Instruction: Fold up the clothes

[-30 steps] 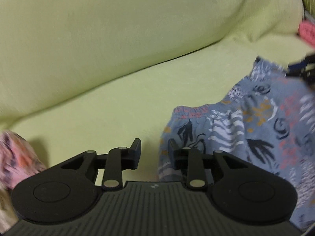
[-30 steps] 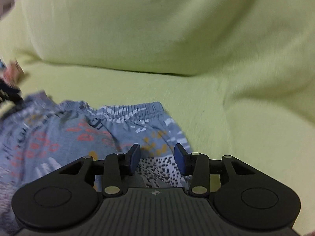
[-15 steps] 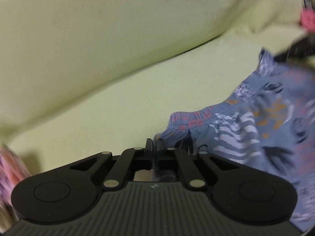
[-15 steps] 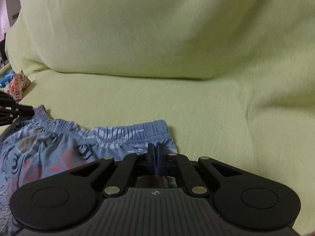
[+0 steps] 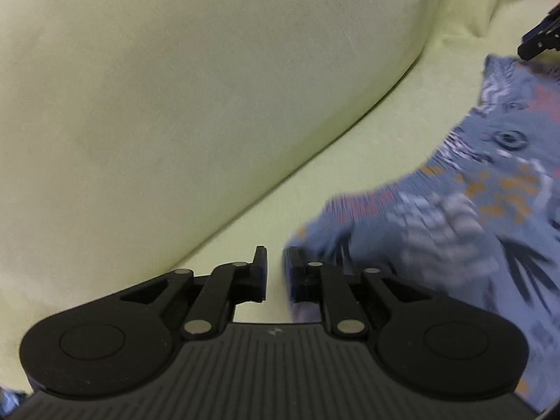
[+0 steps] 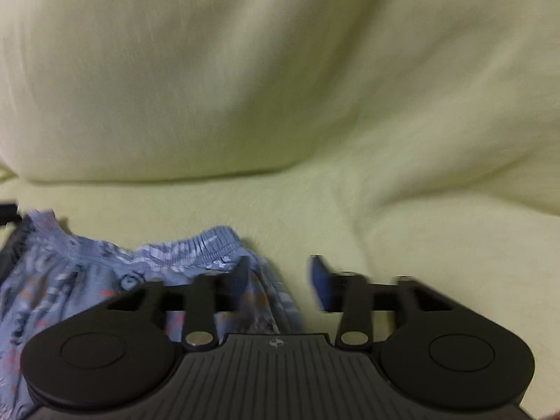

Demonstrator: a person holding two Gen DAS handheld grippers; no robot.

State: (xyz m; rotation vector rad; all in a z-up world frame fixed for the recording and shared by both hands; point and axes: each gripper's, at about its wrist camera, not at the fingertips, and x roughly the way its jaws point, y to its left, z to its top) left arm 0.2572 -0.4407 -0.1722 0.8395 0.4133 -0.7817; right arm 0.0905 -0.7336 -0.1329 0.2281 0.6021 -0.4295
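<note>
Left wrist: blue patterned shorts (image 5: 490, 189) lie rumpled on the yellow-green sofa seat (image 5: 245, 217); left gripper (image 5: 275, 274) parted, empty, at their corner.
Right wrist: shorts (image 6: 87, 273) lower left; right gripper (image 6: 280, 280) wide apart, empty.

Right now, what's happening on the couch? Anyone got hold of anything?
A person with two handheld grippers is working on blue patterned shorts spread on a yellow-green couch. Neither holds the cloth: the left gripper is open with only the seat showing between its fingers, at the garment's left edge, and the right gripper is open wide at the waistband's right corner. The frames are blurred.
</note>
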